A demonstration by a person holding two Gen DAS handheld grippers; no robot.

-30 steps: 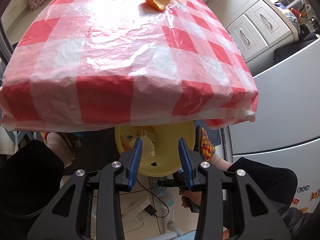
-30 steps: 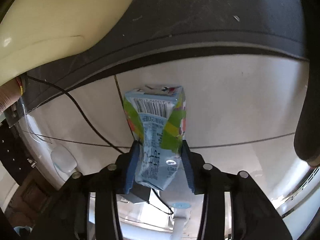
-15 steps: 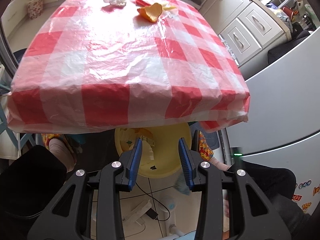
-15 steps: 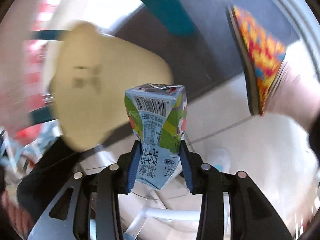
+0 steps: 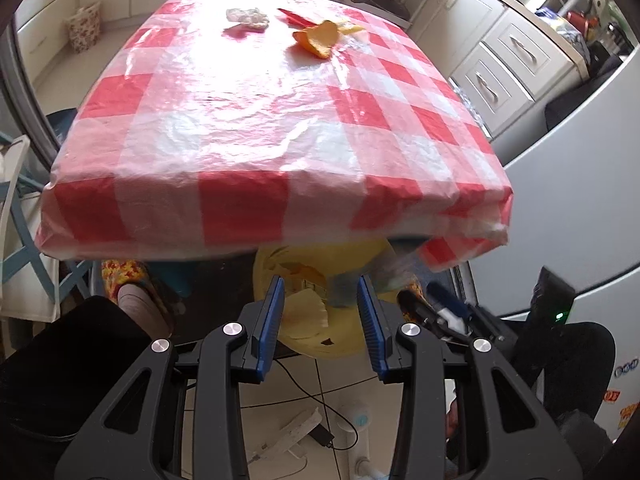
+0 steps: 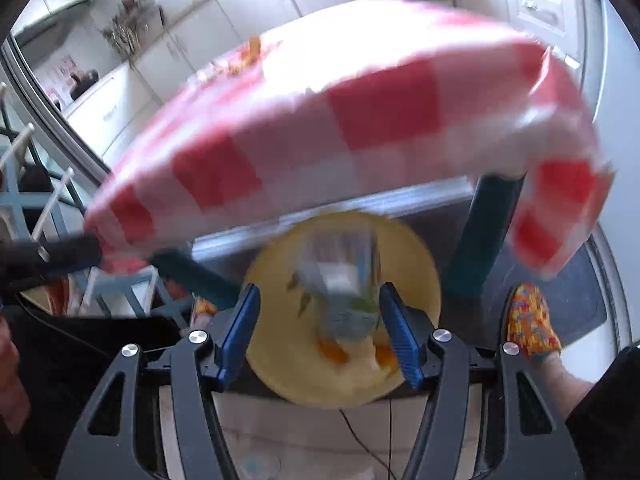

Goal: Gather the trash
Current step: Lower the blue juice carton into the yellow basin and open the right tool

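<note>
Right hand-held gripper point(image 6: 320, 330) above yellow bowl point(image 6: 280, 356) on floor, pointing down into it; jaws opening, blurred drink carton point(image 6: 340, 284) between them, pads no longer pressing, long axis roughly along fingers, carton dropping toward bowl. Left hand-held gripper point(image 5: 320, 320) narrow, empty, also over bowl. Remaining trash on checked surface point(image 5: 280, 120): orange peel point(image 5: 320, 38), crumpled tissue point(image 5: 247, 16), red scrap point(image 5: 294, 18), all at far end, well apart from both. Left looks freer for next reach.
</note>
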